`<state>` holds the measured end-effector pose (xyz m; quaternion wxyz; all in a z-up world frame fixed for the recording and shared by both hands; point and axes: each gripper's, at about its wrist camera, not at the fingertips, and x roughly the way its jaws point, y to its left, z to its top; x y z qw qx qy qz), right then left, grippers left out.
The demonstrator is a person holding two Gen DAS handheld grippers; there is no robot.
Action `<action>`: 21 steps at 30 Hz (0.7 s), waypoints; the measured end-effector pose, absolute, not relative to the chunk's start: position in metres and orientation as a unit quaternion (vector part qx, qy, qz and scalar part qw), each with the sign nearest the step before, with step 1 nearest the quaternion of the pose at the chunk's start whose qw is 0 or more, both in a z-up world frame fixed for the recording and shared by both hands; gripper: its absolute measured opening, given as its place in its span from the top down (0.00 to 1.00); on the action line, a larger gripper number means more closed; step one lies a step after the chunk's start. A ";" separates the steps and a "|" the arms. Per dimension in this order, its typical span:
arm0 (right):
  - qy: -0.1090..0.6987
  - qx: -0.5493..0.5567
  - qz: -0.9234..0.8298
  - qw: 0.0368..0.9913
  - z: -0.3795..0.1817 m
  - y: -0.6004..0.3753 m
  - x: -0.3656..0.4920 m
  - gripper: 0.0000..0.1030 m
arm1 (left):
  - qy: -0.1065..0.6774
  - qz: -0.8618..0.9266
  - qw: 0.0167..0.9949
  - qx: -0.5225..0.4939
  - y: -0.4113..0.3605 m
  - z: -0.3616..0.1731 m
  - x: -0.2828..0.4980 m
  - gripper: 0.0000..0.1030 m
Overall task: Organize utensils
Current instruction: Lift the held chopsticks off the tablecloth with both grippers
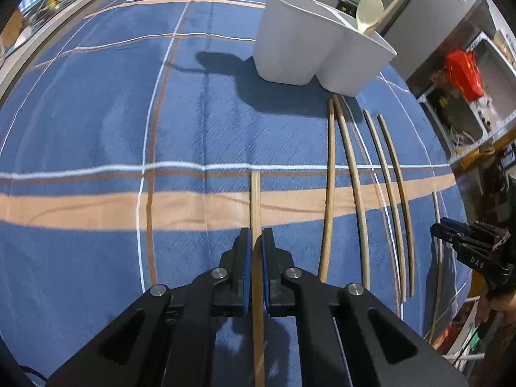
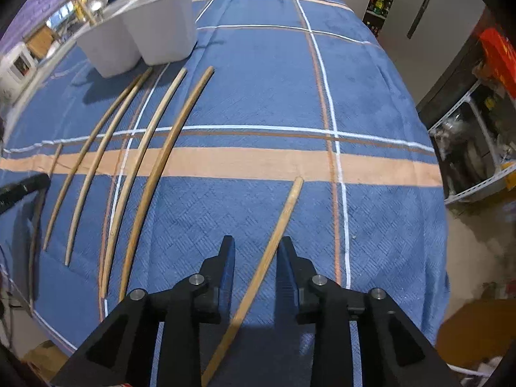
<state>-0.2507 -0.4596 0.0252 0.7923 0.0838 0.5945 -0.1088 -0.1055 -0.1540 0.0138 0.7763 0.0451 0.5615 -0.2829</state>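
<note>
Your left gripper (image 1: 257, 242) has its fingers (image 1: 245, 258) closed on a chopstick (image 1: 255, 206), a thin, pale wooden stick with a squared end that runs straight out between the blue pads and over the peach stripe of the cloth. Your right gripper (image 2: 254, 251) stands with its fingers (image 2: 227, 258) apart; a second chopstick (image 2: 283, 222) lies slanted between them on the desk, close against the right-hand finger, though you cannot tell whether it touches. No earlier view shows how those fingers got there. Four more chopsticks (image 2: 142, 167) lie side by side on the blue plaid tablecloth (image 2: 274, 80), in two loose pairs, their far ends pointing toward the white holder (image 1: 306, 48). They are light brown, long and slim, looking bowed only through the lens. The holder stands at the far side of the desk, with a pale spoon (image 1: 369, 9) and wooden handles sticking up out of its compartments.
</note>
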 end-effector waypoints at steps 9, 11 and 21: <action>0.611 0.087 -0.100 0.781 0.026 -0.452 -0.227 0.76 | 0.557 -0.284 0.774 0.096 -0.174 0.015 -0.097 0.93; 0.602 0.081 -0.099 0.788 0.027 -0.446 -0.226 0.82 | 0.550 -0.288 0.777 0.102 -0.178 0.014 -0.098 0.90; 0.521 0.132 -0.092 0.838 0.040 -0.434 -0.247 0.93 | 0.522 -0.285 0.801 0.067 -0.164 0.024 -0.111 0.94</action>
